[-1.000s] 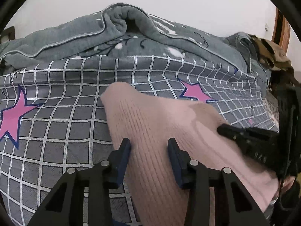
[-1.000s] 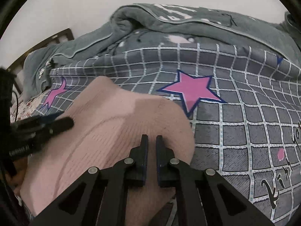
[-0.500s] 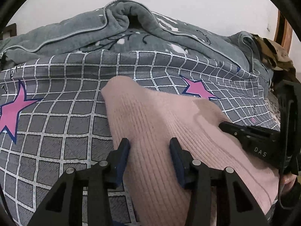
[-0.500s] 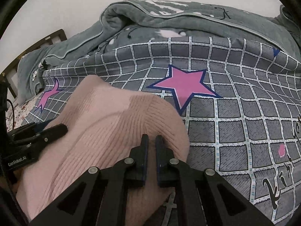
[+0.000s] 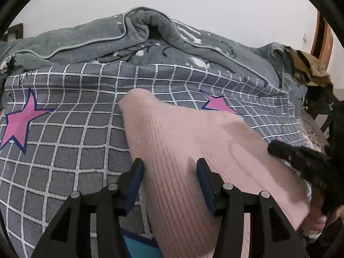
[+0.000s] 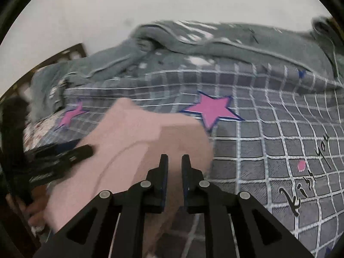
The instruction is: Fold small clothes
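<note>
A pink ribbed knit garment (image 5: 189,150) lies folded on the grey checked bed cover (image 5: 64,150). My left gripper (image 5: 168,167) is open, its fingers straddling the garment's near left part just above it. My right gripper (image 6: 174,161) has its jaws a small gap apart over the garment's (image 6: 139,150) near right corner; the view is blurred and I cannot tell if cloth is pinched. The right gripper's fingers (image 5: 301,157) show at the right edge of the left wrist view, and the left gripper's fingers (image 6: 64,157) at the left of the right wrist view.
A crumpled grey blanket (image 5: 150,40) is piled along the far side against a white wall. The cover carries pink stars (image 6: 211,109). Dark clothes (image 5: 309,68) hang over a wooden frame at right. A wooden headboard (image 6: 64,53) stands at left.
My right gripper's jaws have parted from fully shut to a narrow gap, and it is moving, blurring the view. The left gripper stays open, shifted slightly back.
</note>
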